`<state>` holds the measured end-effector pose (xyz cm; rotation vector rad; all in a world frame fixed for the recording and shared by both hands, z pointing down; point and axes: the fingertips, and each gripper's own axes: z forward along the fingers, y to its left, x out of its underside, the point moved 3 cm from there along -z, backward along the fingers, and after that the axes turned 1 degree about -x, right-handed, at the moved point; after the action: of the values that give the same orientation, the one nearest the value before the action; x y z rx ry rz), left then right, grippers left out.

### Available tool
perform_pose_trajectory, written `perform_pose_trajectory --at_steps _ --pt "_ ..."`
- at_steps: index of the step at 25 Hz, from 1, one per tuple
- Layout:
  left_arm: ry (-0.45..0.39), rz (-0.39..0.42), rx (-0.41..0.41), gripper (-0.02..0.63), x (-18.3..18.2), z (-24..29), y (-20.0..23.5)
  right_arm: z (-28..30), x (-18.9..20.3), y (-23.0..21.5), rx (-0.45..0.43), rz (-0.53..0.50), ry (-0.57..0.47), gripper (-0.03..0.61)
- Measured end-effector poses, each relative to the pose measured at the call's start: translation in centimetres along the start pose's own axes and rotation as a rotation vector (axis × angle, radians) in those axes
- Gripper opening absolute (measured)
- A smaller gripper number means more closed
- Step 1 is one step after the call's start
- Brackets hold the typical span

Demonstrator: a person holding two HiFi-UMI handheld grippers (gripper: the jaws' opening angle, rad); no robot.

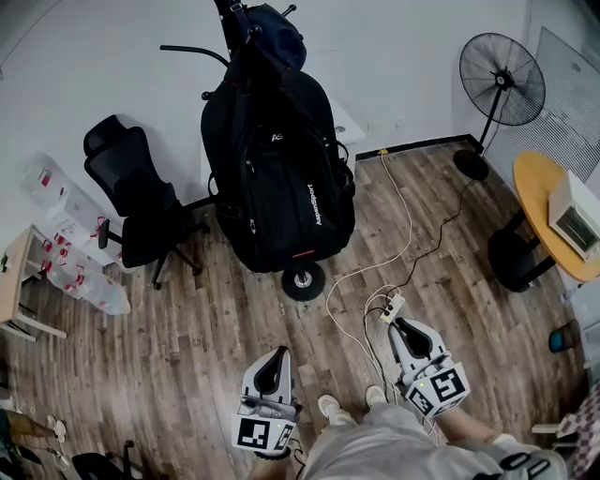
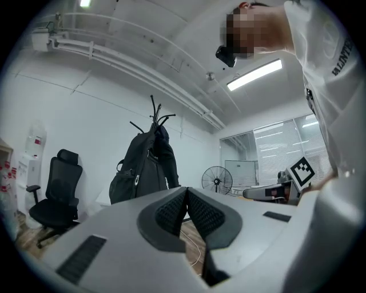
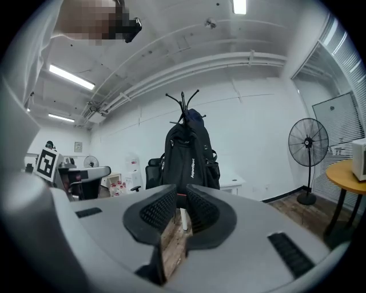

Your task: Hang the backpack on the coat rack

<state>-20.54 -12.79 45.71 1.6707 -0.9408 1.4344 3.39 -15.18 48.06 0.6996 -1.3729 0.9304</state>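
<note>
A black backpack (image 1: 281, 178) hangs upright on the black coat rack (image 1: 232, 19), whose round base (image 1: 303, 279) shows under it on the wood floor. Both gripper views look at it from a distance: the backpack (image 2: 143, 171) under the rack's hooks (image 2: 155, 114), and the backpack (image 3: 189, 157) under the same hooks (image 3: 183, 103). My left gripper (image 1: 275, 354) is held low near my feet, its pads closed together with nothing between them (image 2: 186, 191). My right gripper (image 1: 405, 325) stands a little apart from it, with a narrow empty gap between its pads (image 3: 179, 194).
A black office chair (image 1: 141, 202) stands left of the rack. A standing fan (image 1: 502, 84) is at the back right, beside a round orange table (image 1: 539, 202) bearing a white appliance (image 1: 577, 214). A power strip (image 1: 392, 307) with white cables lies ahead of my right gripper. Water bottles (image 1: 70, 258) line the left wall.
</note>
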Motion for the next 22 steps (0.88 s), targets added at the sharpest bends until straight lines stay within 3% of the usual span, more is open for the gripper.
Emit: perform_pose_trajectory --at_steps 7,22 --pt "0.01 0.03 -0.025 0.008 0.1 0.4 -3.2 -0.7 -0.1 -2.7 -0.05 0.023 -0.006 0.06" --pt "-0.009 0.12 -0.299 0.008 -2.7 -1.8 -11.9 -7.9 -0.2 -7.6 -0.265 0.052 -0.006 0.054"
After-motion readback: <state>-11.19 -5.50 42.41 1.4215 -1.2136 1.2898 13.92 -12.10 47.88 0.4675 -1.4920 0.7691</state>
